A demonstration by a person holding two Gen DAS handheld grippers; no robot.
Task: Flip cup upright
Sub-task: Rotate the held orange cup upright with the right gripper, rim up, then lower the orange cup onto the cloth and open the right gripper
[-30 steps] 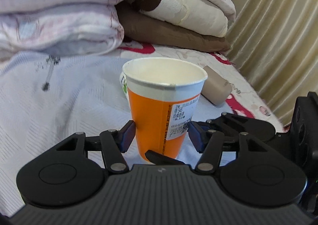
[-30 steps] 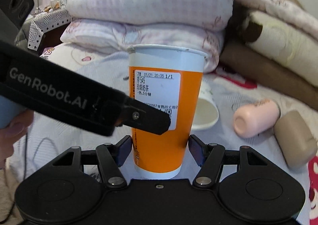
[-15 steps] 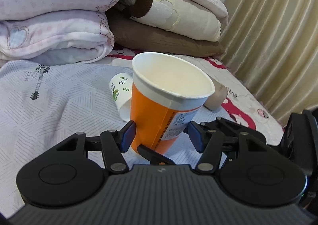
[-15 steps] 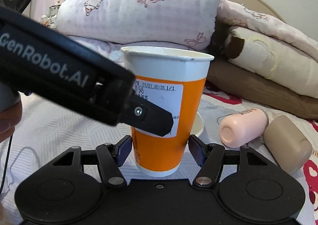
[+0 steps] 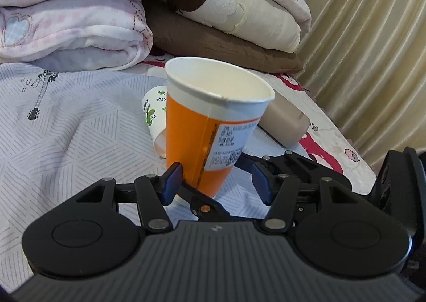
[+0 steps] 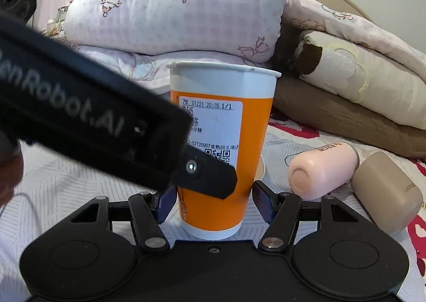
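An orange paper cup (image 6: 221, 147) with a white rim and a printed label stands upright, mouth up, on the bed sheet. It also shows in the left wrist view (image 5: 210, 128), where it looks tilted. My right gripper (image 6: 213, 202) is open, with its blue pads either side of the cup's base and a small gap on each side. My left gripper (image 5: 217, 182) is open too; its left pad is close by the cup's lower wall and its right pad stands apart. The left gripper's black body crosses the right wrist view in front of the cup.
A small white cup with green leaves (image 5: 154, 118) lies on its side behind the orange cup. A pink bottle (image 6: 322, 171) and a tan container (image 6: 386, 192) lie to the right. Folded quilts (image 6: 175, 19) are stacked behind. A curtain (image 5: 372, 48) hangs at right.
The left gripper has risen and swung, so its view looks down more into the cup. The right gripper has moved closer to the cup. The cup has stayed upright.
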